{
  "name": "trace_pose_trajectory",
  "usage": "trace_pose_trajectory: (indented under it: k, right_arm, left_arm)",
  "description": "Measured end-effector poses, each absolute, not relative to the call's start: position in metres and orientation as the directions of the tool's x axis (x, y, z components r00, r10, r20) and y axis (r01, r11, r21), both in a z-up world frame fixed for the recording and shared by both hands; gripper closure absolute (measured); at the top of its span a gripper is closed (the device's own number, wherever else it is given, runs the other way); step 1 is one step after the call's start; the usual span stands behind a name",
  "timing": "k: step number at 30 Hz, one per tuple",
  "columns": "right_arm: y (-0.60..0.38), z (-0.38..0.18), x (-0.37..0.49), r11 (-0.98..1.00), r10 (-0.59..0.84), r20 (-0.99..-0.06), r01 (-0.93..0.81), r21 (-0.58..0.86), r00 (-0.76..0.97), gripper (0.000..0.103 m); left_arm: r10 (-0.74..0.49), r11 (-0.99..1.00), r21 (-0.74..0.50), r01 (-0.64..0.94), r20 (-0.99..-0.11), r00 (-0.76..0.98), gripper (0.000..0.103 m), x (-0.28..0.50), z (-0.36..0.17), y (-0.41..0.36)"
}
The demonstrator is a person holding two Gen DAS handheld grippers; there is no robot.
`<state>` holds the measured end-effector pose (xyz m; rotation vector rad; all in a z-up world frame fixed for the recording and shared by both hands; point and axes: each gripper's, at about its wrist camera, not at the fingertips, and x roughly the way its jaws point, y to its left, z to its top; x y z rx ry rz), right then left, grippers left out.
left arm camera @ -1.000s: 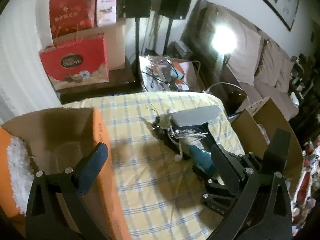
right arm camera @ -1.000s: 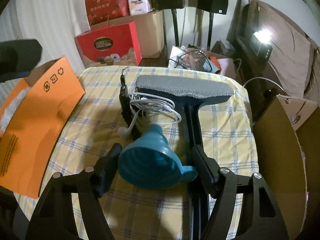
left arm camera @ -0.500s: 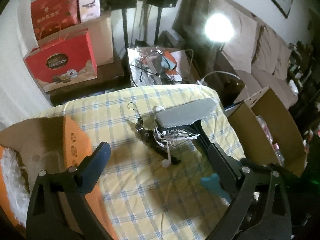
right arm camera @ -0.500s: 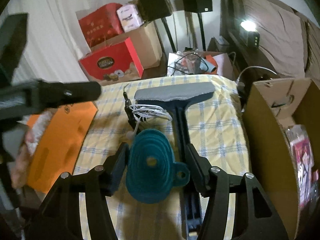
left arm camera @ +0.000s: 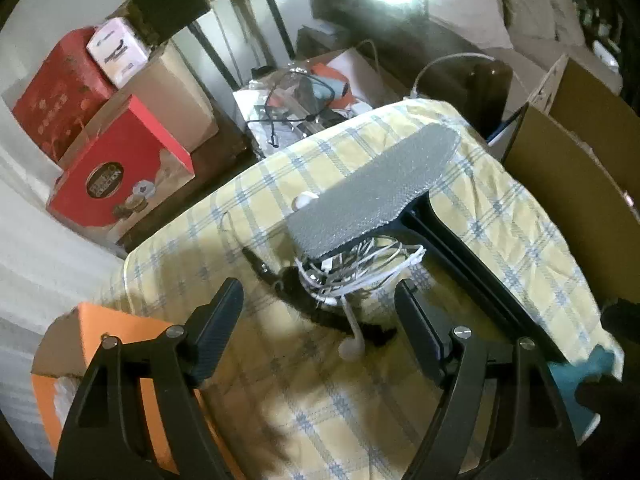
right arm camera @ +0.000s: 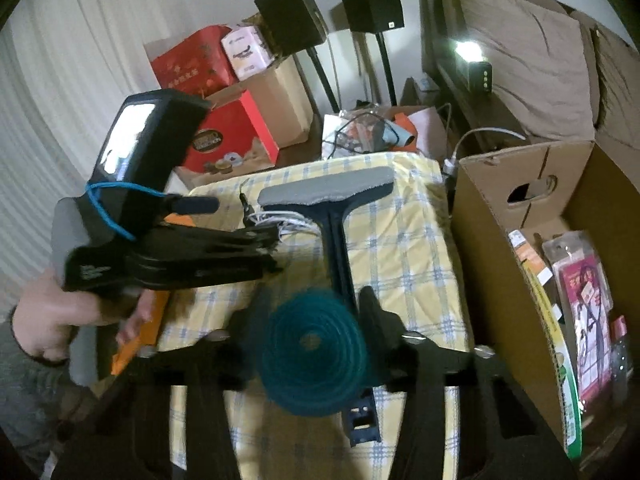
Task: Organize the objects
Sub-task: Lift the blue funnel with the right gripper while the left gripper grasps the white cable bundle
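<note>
A teal collapsible funnel (right arm camera: 316, 352) sits between the fingers of my right gripper (right arm camera: 314, 320), held clear of the checked tablecloth (right arm camera: 400, 240); the jaws are still closing on it. My left gripper (left arm camera: 316, 316) points down over a bundle of white earphones (left arm camera: 360, 272) tangled with a black cord. Its jaws are closing with the bundle between them, and the pads are apart from it. A squeegee with a grey pad (left arm camera: 376, 196) lies just beyond the bundle, its dark handle running along the cloth. The funnel (left arm camera: 580, 376) shows at the lower right of the left wrist view.
An orange box (left arm camera: 112, 332) stands at the table's left edge. An open cardboard box (right arm camera: 520, 200) with packaged goods stands to the right. Red gift boxes (left arm camera: 120, 168), speakers on stands and a cluttered low table lie beyond. A hand (right arm camera: 44, 320) holds the left gripper.
My left gripper has swung from the orange box to above the earphones, sunk lower and narrowed. My right gripper has tightened on the funnel, lifted it off the cloth and drawn it back.
</note>
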<state>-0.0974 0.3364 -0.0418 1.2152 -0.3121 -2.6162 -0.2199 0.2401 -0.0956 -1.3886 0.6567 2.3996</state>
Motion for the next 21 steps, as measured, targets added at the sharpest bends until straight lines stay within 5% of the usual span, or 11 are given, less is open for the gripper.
trace_pose_trajectory:
  k: [4, 7, 10, 12, 14, 21]
  right_arm:
    - [0.332, -0.047, -0.099, -0.953, -0.292, -0.734, 0.126, 0.275, -0.613, 0.066]
    - [0.33, -0.052, -0.101, -0.953, -0.295, -0.742, 0.127, 0.276, -0.602, 0.066]
    - [0.332, -0.054, -0.099, -0.954, -0.29, -0.74, 0.119, 0.277, -0.607, 0.062]
    - [0.335, -0.055, -0.098, -0.954, -0.287, -0.74, 0.109, 0.28, -0.609, 0.039]
    - [0.336, -0.055, -0.097, -0.956, -0.281, -0.743, 0.106, 0.275, -0.607, 0.034]
    - [0.319, -0.055, -0.09, -0.954, -0.299, -0.753, 0.172, 0.244, -0.587, 0.03]
  left_arm:
    - [-0.001, -0.85, 0.256, -0.461, -0.875, -0.484, 0.078, -0.228, -0.103, 0.244]
    - [0.036, -0.859, 0.211, -0.466, -0.883, -0.467, 0.096, -0.229, -0.103, 0.24]
    - [0.054, -0.863, 0.194, -0.466, -0.882, -0.468, 0.099, -0.225, -0.101, 0.236]
    - [0.086, -0.874, 0.155, -0.461, -0.883, -0.461, 0.099, -0.223, -0.096, 0.231]
    - [0.124, -0.88, 0.115, -0.46, -0.88, -0.458, 0.099, -0.219, -0.089, 0.225]
    - [0.25, -0.886, 0.0, -0.464, -0.843, -0.477, 0.1, -0.2, -0.044, 0.203]
